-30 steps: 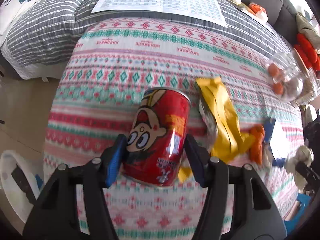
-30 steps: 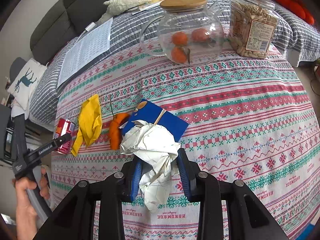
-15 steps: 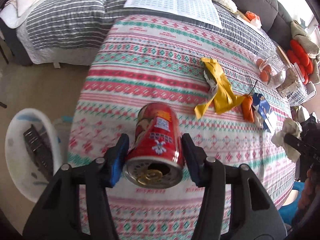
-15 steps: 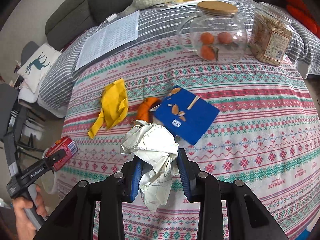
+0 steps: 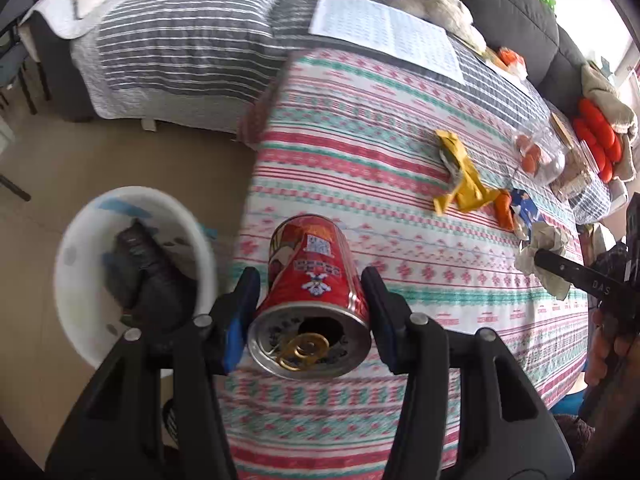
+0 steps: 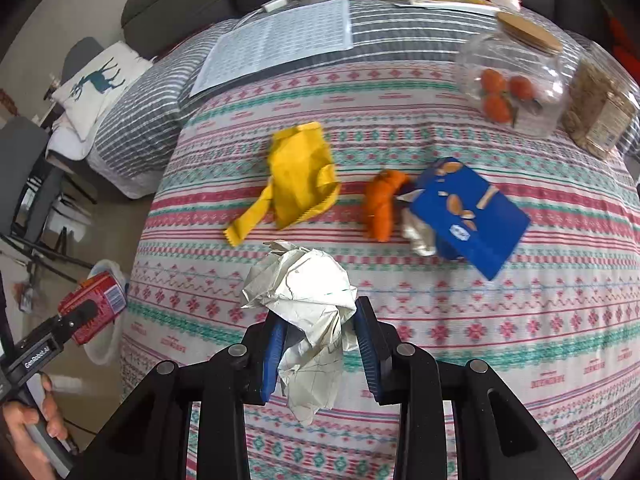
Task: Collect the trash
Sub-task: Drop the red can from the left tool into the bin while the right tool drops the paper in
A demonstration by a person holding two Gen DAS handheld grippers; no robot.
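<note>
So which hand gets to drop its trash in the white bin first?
Probably the left. Its tool holds the red can at the table's edge, right beside the white bin on the floor. The right tool, gripping the crumpled paper, is above the tablecloth, farther from the bin.

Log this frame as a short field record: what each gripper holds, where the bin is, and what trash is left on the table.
left gripper: shut on the red can, its opened end toward the camera
right gripper: shut on the crumpled paper
bin: white bin on the floor beside the table, dark contents inside
trash on tablecloth: yellow wrapper, orange peel, blue packet
not trash: glass jar of oranges, jar of nuts
</note>
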